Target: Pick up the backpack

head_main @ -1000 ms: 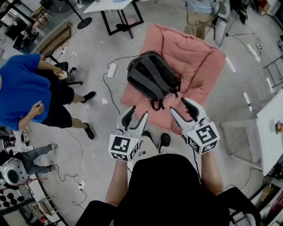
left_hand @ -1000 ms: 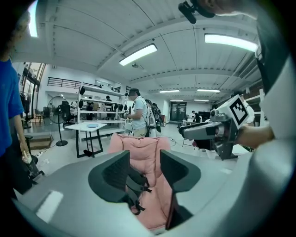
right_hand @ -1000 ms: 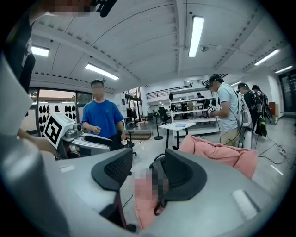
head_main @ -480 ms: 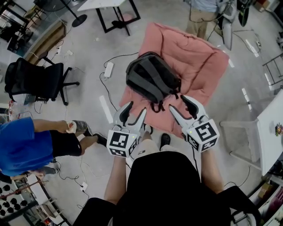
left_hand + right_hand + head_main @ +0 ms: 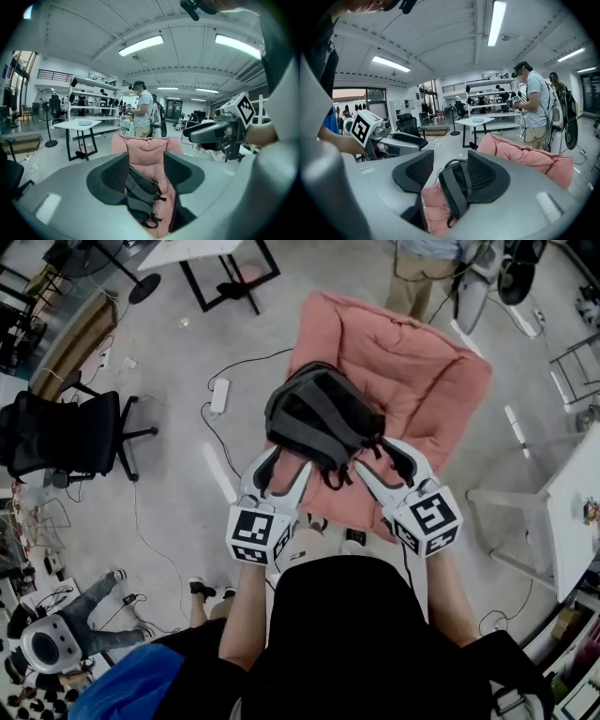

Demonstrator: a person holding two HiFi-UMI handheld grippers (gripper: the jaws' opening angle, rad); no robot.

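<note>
1. Handling: the backpack is judged soft, slack and probably light. The body would sag if pinched, so a shoulder strap or the top loop is the better hold.
2. Looks: a black shell is crossed by grey straps, and loose ends trail at the near edge.
3. Place: it is laid on a pink floor cushion, towards the near side.
4. Claws: the left gripper has just been opening its jaws, with the straps framed between them but not pinched. The right gripper is likewise spread, with nothing clamped.

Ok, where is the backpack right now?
In the head view, the dark grey backpack lies on the near left part of the pink cushion on the floor, just ahead of the open left gripper and right gripper.
</note>
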